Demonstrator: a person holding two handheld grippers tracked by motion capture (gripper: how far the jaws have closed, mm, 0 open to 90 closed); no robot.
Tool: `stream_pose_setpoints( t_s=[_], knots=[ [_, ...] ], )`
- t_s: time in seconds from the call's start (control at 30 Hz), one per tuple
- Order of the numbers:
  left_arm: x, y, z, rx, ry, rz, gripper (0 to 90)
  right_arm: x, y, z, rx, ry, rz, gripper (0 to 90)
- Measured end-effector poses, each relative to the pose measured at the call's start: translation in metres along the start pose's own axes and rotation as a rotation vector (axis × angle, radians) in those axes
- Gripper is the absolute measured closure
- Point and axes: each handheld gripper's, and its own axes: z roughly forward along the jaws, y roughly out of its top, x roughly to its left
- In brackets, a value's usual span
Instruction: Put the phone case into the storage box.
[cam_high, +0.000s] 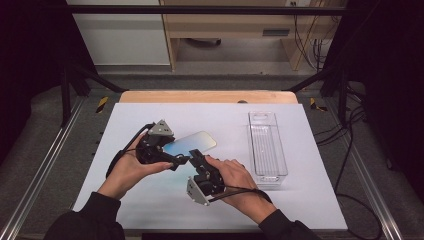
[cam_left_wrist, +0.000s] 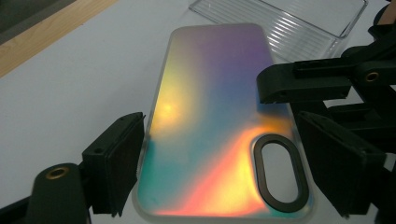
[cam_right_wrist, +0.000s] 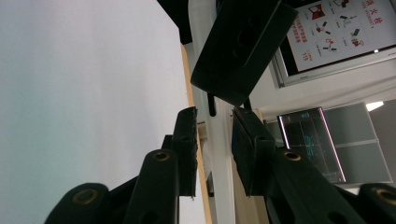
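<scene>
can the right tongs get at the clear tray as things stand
Probably yes: the clear tray lies just beside the right tongs on the open white mat, but they are clamping the phone case edge first.

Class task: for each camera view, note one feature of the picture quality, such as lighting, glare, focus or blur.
High view: bright white table, dark surround. Left gripper view: the phone case shows rainbow glare, and the clear tray behind is soft. Right gripper view: close black jaws of the right gripper look blurred, and the picture is tilted.
</scene>
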Motion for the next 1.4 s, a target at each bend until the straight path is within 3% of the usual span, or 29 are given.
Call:
stream_pose_setpoints(
  t_s=[0.23,0.5,0.73,0.83,1.07,1.3,1.4],
  knots=[
    [0.0,0.0,0.001,0.007,-0.016,-0.015,17.0,0.001,0.0,-0.001,-0.006,-0.001,-0.018,79.3],
    [0.004,-0.004,0.002,-0.031,-0.053,-0.066,16.8,0.003,-0.001,-0.003,-0.001,-0.014,-0.006,81.1],
    [0.01,-0.013,-0.004,-0.159,-0.073,-0.128,14.5,0.002,-0.002,-0.003,0.013,-0.017,-0.014,81.6],
    [0.017,-0.017,-0.013,-0.217,-0.041,-0.152,10.8,0.004,-0.006,-0.002,0.026,-0.005,-0.012,81.6],
    [0.026,-0.03,-0.027,-0.284,0.042,-0.168,7.4,0.007,-0.011,0.001,0.045,0.014,-0.019,81.6],
    [0.029,-0.045,-0.024,-0.321,0.095,-0.188,6.0,0.011,-0.014,0.005,0.065,0.038,-0.018,81.6],
    [0.029,-0.049,-0.027,-0.355,0.146,-0.182,5.9,0.011,-0.015,0.005,0.067,0.042,-0.021,81.6]
  ],
)
